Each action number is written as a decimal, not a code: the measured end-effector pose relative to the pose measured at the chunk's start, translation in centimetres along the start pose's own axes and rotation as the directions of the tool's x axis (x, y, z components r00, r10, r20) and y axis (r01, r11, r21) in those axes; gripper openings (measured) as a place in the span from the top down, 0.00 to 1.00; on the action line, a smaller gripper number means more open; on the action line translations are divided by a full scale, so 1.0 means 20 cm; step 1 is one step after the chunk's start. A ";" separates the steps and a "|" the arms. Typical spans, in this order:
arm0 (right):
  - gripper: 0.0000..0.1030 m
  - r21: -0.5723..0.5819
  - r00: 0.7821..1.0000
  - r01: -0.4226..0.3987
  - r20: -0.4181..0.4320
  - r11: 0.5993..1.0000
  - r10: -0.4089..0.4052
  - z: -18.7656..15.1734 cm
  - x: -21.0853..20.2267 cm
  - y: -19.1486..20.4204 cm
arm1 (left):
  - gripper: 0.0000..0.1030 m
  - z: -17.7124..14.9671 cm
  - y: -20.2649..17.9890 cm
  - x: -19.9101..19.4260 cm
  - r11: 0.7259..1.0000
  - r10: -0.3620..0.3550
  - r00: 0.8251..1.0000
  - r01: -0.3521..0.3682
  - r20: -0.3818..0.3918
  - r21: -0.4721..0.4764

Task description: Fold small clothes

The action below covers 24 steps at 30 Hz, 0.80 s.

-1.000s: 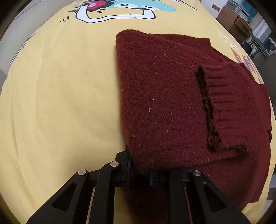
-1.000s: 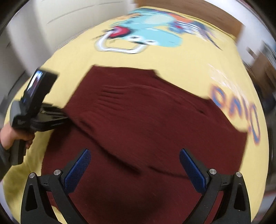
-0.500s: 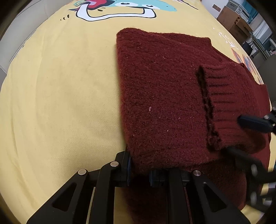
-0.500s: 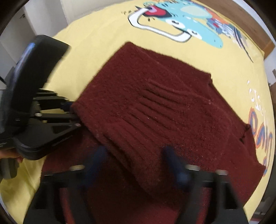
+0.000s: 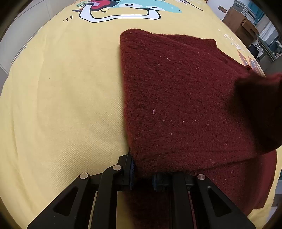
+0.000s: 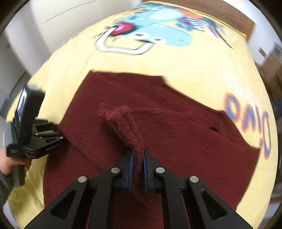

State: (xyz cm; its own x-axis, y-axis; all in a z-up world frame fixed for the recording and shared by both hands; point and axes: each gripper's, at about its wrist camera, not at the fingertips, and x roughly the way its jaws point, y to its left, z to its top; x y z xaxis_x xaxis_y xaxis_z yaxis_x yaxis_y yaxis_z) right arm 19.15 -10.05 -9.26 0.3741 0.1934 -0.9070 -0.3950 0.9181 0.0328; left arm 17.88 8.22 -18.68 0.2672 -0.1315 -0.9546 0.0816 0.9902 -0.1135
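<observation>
Left wrist view: one dark red knitted sweater lies on a yellow sheet printed with a cartoon figure; whether a bed or a table lies under the sheet cannot be told. The left side of the sweater is already turned over onto the body, giving a straight folded edge that runs from far to near. The left gripper is closed on the near end of that fold, knit between its pads. At the right edge a raised, blurred lump of the same fabric hangs above the sweater.

Right wrist view: the right gripper has just been closing and now pinches a ridge of the knit, the sleeve cuff, which stands up from the middle of the sweater. A hand at the left edge holds the other gripper's handle.

Progress, as judged: early to middle. One side fold appears done and is pinned by the left gripper; the sleeve is lifted but not yet laid in place. The right side, still spread toward the printed letters, and the final near-to-far fold remain.

Count: one sweater, one sheet, two grippers, one visible hand; furniture stands far right, its pieces too blurred to count
</observation>
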 end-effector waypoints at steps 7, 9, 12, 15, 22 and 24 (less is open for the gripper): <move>0.91 0.196 0.999 0.031 0.002 0.980 -0.032 -0.18 -0.08 -0.35 | 0.87 -0.04 -0.05 0.00 1.000 0.028 1.000 -0.028 0.006 0.011; 0.91 0.242 0.999 0.044 -0.017 0.969 -0.042 -0.25 -0.05 -0.41 | 0.87 -0.04 -0.06 0.00 0.999 0.036 0.999 -0.036 0.004 0.018; 0.91 0.281 0.996 0.073 -0.063 0.957 -0.058 -0.35 0.00 -0.50 | 0.87 -0.05 -0.06 0.00 0.999 0.045 0.999 -0.045 0.002 0.020; 0.91 0.303 0.992 0.103 -0.101 0.947 -0.075 -0.44 0.07 -0.54 | 0.87 -0.04 -0.09 0.00 0.997 0.069 0.998 -0.070 0.007 0.041; 0.75 0.361 0.992 0.098 -0.113 0.927 -0.061 -0.52 0.07 -0.60 | 0.87 -0.01 -0.17 0.01 0.996 0.079 0.997 -0.079 0.008 0.048; 0.61 0.356 0.987 0.132 -0.133 0.925 -0.090 -0.52 0.05 -0.61 | 0.87 -0.01 -0.18 0.01 0.996 0.079 0.997 -0.079 0.009 0.051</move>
State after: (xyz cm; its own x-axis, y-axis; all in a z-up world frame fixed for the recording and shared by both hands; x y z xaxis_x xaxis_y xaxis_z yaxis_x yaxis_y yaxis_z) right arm 15.60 -24.67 -14.96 0.2933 0.0622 -0.9540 -0.0173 0.9981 0.0598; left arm 17.44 4.74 -18.51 0.2812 -0.0533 -0.9582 0.1092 0.9938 -0.0232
